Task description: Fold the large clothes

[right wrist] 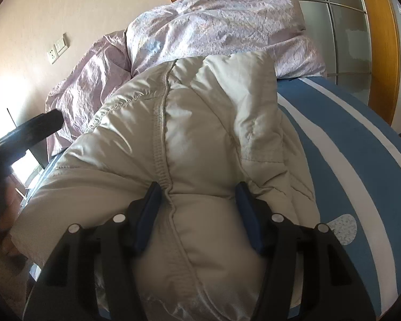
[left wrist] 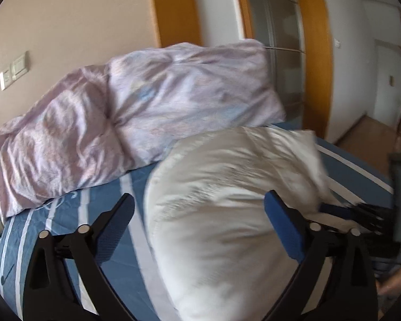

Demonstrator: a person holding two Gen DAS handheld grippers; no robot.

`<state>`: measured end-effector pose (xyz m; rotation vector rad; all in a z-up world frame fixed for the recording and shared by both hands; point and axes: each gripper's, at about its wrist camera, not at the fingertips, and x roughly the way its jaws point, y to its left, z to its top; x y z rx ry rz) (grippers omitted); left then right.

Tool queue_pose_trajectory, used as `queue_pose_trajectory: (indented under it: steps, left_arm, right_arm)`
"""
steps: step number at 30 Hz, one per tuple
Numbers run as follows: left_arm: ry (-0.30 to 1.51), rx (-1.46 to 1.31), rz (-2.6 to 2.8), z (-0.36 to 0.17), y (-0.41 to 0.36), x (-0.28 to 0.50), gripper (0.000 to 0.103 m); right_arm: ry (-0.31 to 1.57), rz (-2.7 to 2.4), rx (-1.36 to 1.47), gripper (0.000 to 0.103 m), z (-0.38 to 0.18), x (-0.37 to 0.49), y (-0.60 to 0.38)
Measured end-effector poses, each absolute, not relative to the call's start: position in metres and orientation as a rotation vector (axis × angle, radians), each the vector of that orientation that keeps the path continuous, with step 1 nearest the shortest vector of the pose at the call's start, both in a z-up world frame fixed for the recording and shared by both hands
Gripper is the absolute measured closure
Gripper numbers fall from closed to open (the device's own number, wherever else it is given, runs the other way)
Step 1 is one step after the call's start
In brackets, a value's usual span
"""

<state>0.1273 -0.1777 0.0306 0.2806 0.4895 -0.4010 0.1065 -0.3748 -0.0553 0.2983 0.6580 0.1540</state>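
A white padded jacket (left wrist: 227,200) lies bunched on the blue-and-white striped bed (left wrist: 74,227). My left gripper (left wrist: 200,208) is open, its blue pads wide apart on either side of the jacket's bulk. In the right wrist view the same jacket (right wrist: 200,123) fills the middle, its stitched seam running down it. My right gripper (right wrist: 197,200) has its blue pads pressed into a thick fold of the jacket by the seam. The right gripper also shows in the left wrist view (left wrist: 361,211) at the jacket's right edge.
A crumpled lilac duvet (left wrist: 136,117) is heaped at the head of the bed against the beige wall, also in the right wrist view (right wrist: 214,26). A wooden-framed glass door (left wrist: 280,40) stands behind. The bed's right edge (right wrist: 374,160) drops to a wooden floor.
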Motion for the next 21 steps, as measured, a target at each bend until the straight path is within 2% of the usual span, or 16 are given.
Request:
queue_pose_trajectory:
  steps: [4,7,10,13,21]
  left_arm:
    - [0.611,0.436,-0.394,-0.008,-0.207,0.135,0.003]
    - [0.650,0.340,-0.440,-0.016,-0.200,0.146,0.001]
    - [0.632,0.345,-0.433,-0.019,-0.201,0.146,0.001]
    - [0.614,0.354,-0.424,-0.022,-0.204,0.143,0.001]
    - [0.592,0.353,-0.415,-0.023,-0.204,0.142,0.001]
  right_arm:
    - [0.652,0.165,0.300,0.045,-0.055,0.106,-0.376]
    - [0.682,0.187,0.296,0.046,-0.047,0.107,-0.383]
    - [0.657,0.196,0.420,0.046,-0.024,0.108,-0.409]
    - [0.608,0.129,0.493,0.042,-0.003,0.118,-0.435]
    - [0.757,0.083,0.573,0.043,-0.015,0.183,-0.444]
